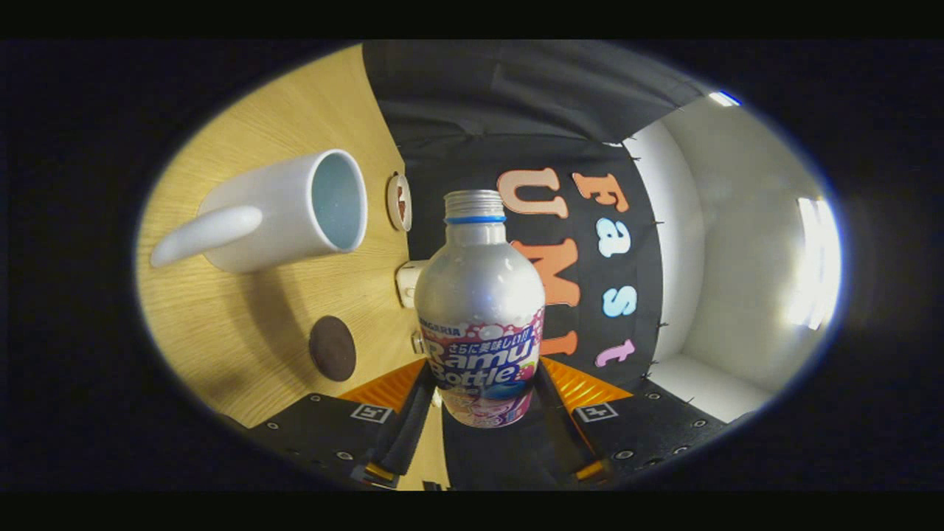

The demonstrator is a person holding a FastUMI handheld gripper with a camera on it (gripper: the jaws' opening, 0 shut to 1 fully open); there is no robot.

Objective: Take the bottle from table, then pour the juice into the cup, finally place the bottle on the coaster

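We look forward along the gripper (483, 402) — rolled sideways, so the table (243, 354) stands like a wall left of the close-up bottle (479, 295).

Gripper (483, 402) black screwed plates, square markers, orange ribbed panels
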